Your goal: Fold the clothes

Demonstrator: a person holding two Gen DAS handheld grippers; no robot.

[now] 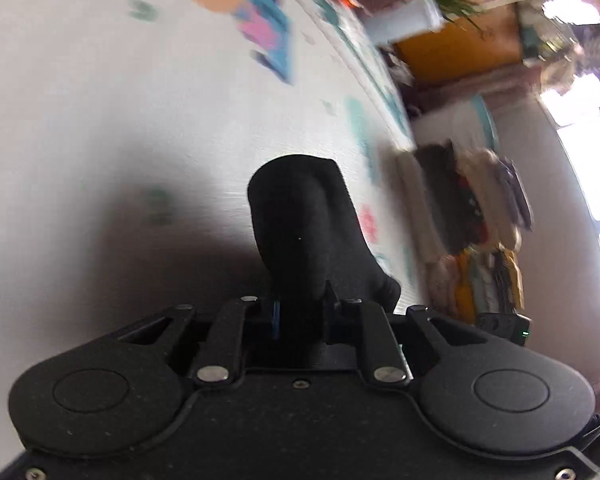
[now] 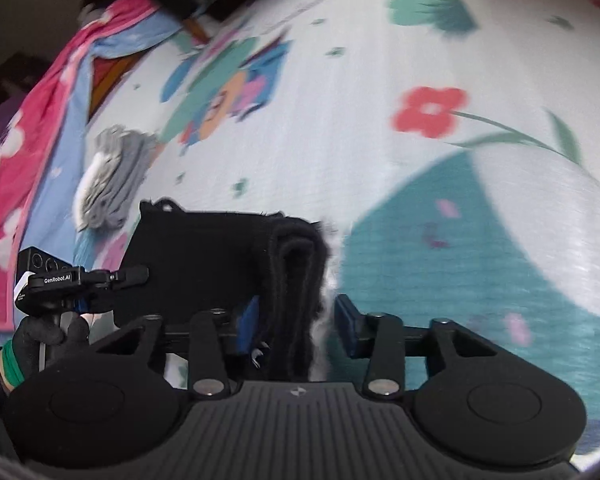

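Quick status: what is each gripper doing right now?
Left gripper: shut on the black garment.
Right gripper: jaws partly apart, folded edge of the black garment between them; grip cannot be told.

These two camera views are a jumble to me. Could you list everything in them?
Black garment: one, black, folded, held over the sheet.
Bed sheet: one, white with flowers and teal patches, under everything.
Grey socks: small pile, grey and white, on the sheet's left part.
Blanket: one, pink and blue, at the left edge.
Stacked clothes: one pile, mixed colours, beyond the sheet.
Potted plant: one, green, far background.
Left hand-held gripper: black, shut on the garment.
Right hand-held gripper: black, fingers apart around a fold.
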